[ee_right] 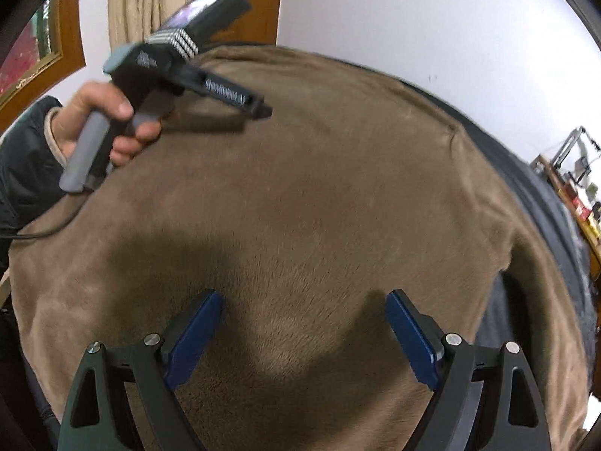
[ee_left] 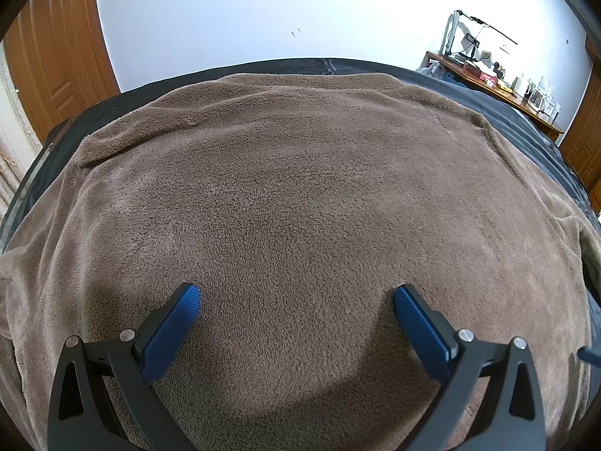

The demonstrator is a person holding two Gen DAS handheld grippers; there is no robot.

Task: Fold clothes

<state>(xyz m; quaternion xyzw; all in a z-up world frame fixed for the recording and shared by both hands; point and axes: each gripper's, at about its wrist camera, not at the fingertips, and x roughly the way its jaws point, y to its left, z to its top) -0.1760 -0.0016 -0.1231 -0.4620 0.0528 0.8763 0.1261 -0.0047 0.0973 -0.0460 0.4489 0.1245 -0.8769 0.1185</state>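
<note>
Two grippers: I had both over one brown fleece garment [ee_left: 300,195], neither carrying anything.
Garment: it lay spread flat and wide across the dark-covered bed [ee_left: 526,131], nearly to the edges; I judged it laid out so a first fold could start from an edge.
Left gripper [ee_left: 296,297]: blue pads [ee_left: 176,327] stood spread wide, pitched down at bare fleece, nothing between them; whether the tips touched the cloth I could not tell.
Right gripper [ee_right: 304,300]: jaws likewise wide apart and empty, over the fleece near its right border; that view was smeared.
Person's hand [ee_right: 109,124]: it gripped the left tool's grey handle [ee_right: 84,158], dark sleeve [ee_right: 26,158] behind.
Step, my judgement: picking grasp points; no fold made yet.
Background: wooden side table [ee_left: 499,90] with clutter, well apart.
</note>
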